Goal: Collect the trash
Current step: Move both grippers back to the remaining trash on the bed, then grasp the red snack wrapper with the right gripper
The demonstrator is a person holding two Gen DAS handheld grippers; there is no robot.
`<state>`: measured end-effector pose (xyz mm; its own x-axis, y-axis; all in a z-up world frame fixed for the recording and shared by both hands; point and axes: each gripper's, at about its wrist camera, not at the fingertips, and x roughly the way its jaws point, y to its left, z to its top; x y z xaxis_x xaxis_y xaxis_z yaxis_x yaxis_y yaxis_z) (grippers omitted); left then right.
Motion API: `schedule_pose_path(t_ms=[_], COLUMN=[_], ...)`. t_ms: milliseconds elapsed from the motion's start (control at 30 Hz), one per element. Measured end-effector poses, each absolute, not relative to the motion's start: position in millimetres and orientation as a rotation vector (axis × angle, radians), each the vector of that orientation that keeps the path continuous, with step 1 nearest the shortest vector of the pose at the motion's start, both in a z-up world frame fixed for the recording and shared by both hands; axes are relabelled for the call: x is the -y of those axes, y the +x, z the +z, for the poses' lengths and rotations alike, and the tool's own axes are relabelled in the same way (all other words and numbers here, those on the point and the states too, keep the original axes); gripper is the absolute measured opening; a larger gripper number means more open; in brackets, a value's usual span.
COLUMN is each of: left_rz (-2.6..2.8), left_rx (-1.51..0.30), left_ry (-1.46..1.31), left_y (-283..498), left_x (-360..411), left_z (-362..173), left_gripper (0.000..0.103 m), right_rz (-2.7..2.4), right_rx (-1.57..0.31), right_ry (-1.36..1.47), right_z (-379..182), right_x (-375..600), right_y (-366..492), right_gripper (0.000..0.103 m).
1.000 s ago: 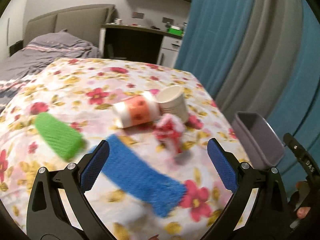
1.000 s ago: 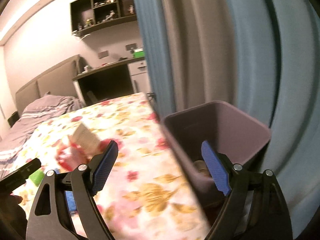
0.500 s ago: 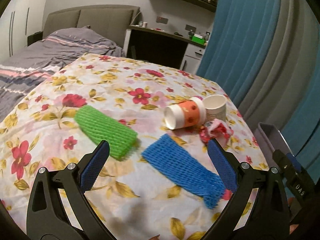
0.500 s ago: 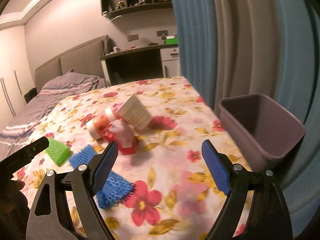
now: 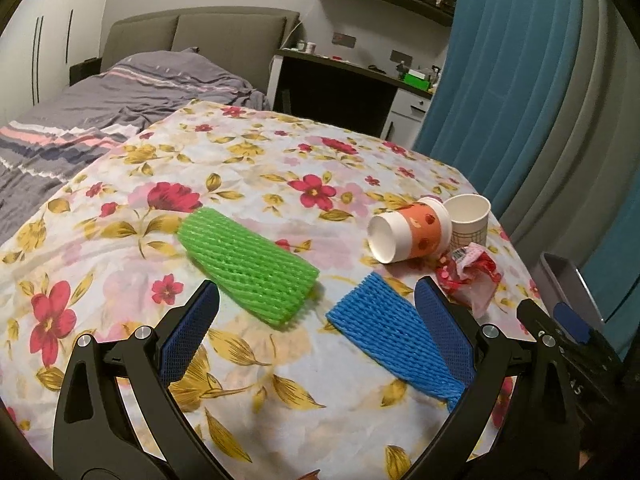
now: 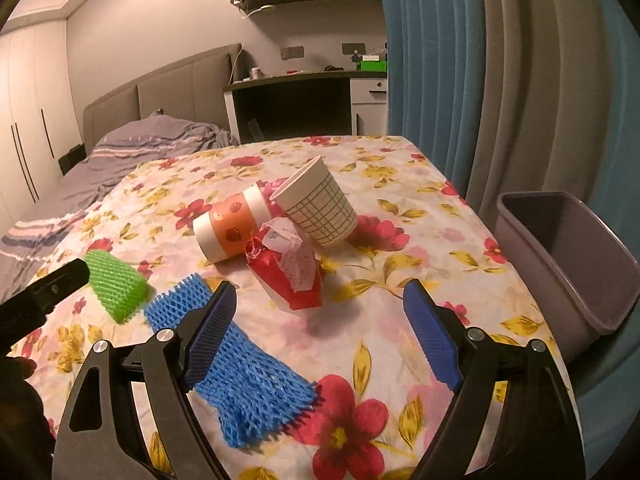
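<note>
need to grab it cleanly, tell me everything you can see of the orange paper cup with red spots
The orange paper cup with red spots lies tipped on its side on the floral tablecloth, looking empty. White bands ring both ends; its open mouth shows in the left wrist view. The other end rests against the grid-patterned white cup, and the crumpled red wrapper touches its side.

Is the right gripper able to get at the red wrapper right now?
Probably yes: the right gripper is open, and the red wrapper lies straight ahead between its fingers' line, with only bare tablecloth before it.

light: dim, warm indoor | shadows: soft | focus: sharp, no motion blur | edges: strong fisheye bending, dark corners
</note>
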<state>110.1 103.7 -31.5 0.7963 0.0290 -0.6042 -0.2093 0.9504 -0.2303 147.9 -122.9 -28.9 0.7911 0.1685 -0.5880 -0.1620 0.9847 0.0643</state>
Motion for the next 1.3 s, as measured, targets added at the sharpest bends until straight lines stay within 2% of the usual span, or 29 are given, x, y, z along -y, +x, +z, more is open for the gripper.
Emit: schedule_pose_path(t_ms=[267, 433, 533, 633, 767, 967, 1300], left_rz=[0.148, 0.157, 0.148, 0.14, 0.131, 0.132, 0.086], left_rx=[-0.649, -0.655, -0.659, -0.658, -0.657, -0.671, -0.706], left_ry=[-0.32, -0.336, -0.34, -0.334, -0.331, -0.333, -0.314], left_y=[114.2, 115.7, 117.4, 118.6, 119.9, 121.9, 124.1], left_x=[-123.8, -132.5, -133.4, -133.0, -134.2, -136.7, -126.0], left_z=[-40.5, -45.4, -47.3, -47.8, -48.9, -52.3, -56.4], left_gripper=[0.097, 0.097, 0.097, 0.097, 0.096, 0.096, 0.096], right_rz=[0.183, 0.188, 0.206, 0.214, 0.216, 0.213, 0.19], right_rx=[-0.662, -0.676, -0.676, -0.692, -0.717, -0.701, -0.639], right_ry=[-0.003, -0.022, -0.042, -0.057, -0.072, -0.087, 0.002], right_z=[-39.0, -41.3, -40.2, -42.3, -48.3, -47.3, -33.6], right_x=[112.7, 104.2, 95.2, 87.8, 85.6, 91.6, 127.6], right_y=[163.1, 174.6, 179.6, 187.5, 193.7, 185.1, 150.1], right_gripper=[0.083, 0.076, 0.07, 0.056, 0.028, 0.009, 0.008])
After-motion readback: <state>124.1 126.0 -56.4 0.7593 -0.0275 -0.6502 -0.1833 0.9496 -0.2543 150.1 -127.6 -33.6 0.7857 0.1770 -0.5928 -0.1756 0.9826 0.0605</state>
